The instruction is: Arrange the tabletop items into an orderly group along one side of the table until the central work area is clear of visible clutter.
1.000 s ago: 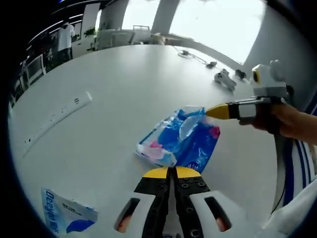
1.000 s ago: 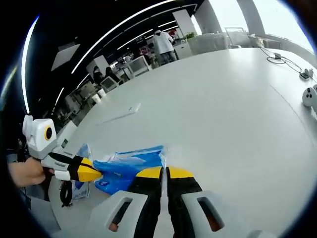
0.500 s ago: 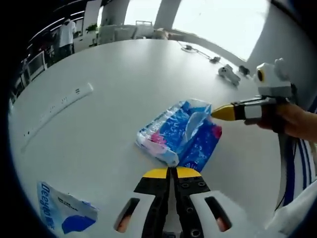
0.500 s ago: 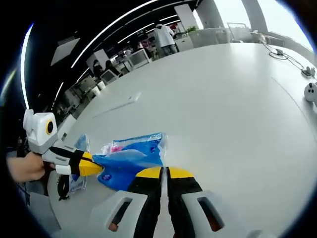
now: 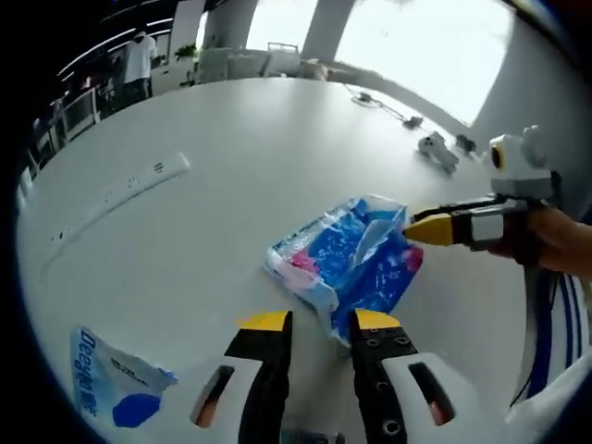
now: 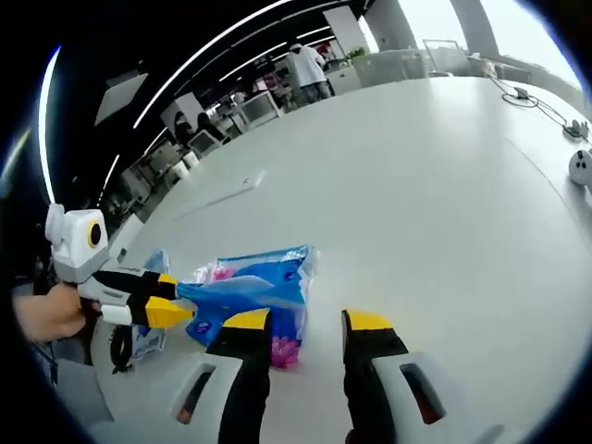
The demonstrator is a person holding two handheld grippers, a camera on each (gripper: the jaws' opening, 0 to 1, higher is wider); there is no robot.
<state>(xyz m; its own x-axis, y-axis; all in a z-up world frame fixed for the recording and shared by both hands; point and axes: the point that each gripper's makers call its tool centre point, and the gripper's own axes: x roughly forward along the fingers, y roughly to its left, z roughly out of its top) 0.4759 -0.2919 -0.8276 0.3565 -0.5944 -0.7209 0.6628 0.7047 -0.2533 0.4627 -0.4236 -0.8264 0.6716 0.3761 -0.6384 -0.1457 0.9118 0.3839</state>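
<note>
While both tools were pinched shut half a second ago, they're now spread apart, so that's the big change. Big white bench [image 5: 231, 166] carries everything, and it's mostly bare out toward its far edge.

Things I count on it:
- one blue and pink tissue pack [image 5: 347, 259], lying flat near the bench edge closest to the person, just ahead of the left tool [image 5: 319, 322], whose yellow-tipped jaws stand open with nothing between them
- one smaller white and blue packet [image 5: 116, 393], near the same edge, well apart from the tissue pack
- one long white power strip [image 5: 120, 194] further out toward the middle
- a couple of small white gadgets [image 5: 437, 148] with cables by the far edge, too small to make out

In the right gripper view the right tool [image 6: 305, 319] is open too, jaws either side of the tissue pack's [image 6: 254, 291] near end, though I can't tell if they touch it. A hand [image 6: 51, 314] holds the left tool there, and another hand [image 5: 555, 242] grips the right one, whose tip sits right at the pack's corner.
</note>
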